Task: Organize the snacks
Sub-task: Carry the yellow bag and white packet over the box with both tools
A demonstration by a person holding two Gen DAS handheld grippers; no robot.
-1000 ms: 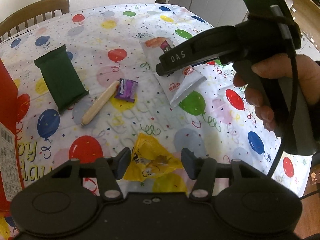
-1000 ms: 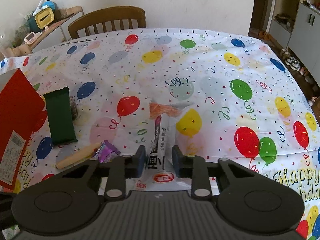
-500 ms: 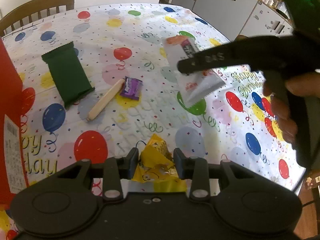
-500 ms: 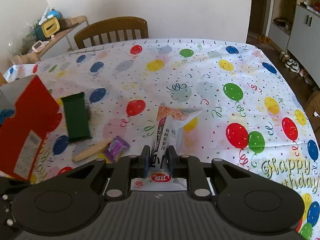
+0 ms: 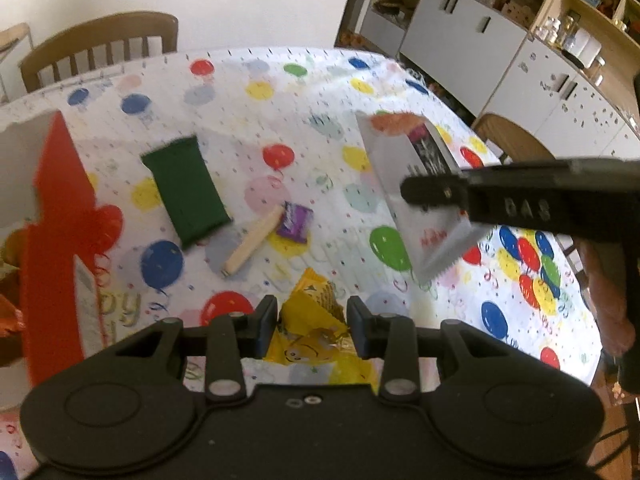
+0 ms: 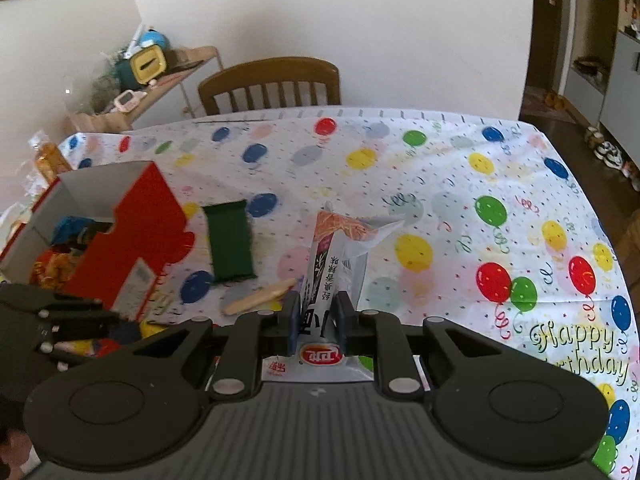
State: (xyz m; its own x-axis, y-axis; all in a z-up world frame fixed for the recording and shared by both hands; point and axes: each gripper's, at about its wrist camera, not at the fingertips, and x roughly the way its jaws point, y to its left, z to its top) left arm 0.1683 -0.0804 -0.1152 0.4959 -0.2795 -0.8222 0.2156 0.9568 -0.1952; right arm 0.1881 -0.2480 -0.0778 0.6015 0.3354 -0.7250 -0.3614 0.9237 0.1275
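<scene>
Both tongs are clamped on snacks, the left gripper on the yellow packet and the right gripper on the silver noodle packet, and the open red box lies off to the left, nearer the left one.

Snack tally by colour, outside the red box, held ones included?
Green: 1, green packet
Purple: 1, purple candy
Tan: 1, tan wafer stick
Yellow: 1, yellow packet, in left gripper
Silver-white: 1, silver-white pouch, in right gripper
Total: 5

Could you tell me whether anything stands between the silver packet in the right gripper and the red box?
Nothing visible does: the silver packet hangs above the table, and the red box is open-topped.
</scene>
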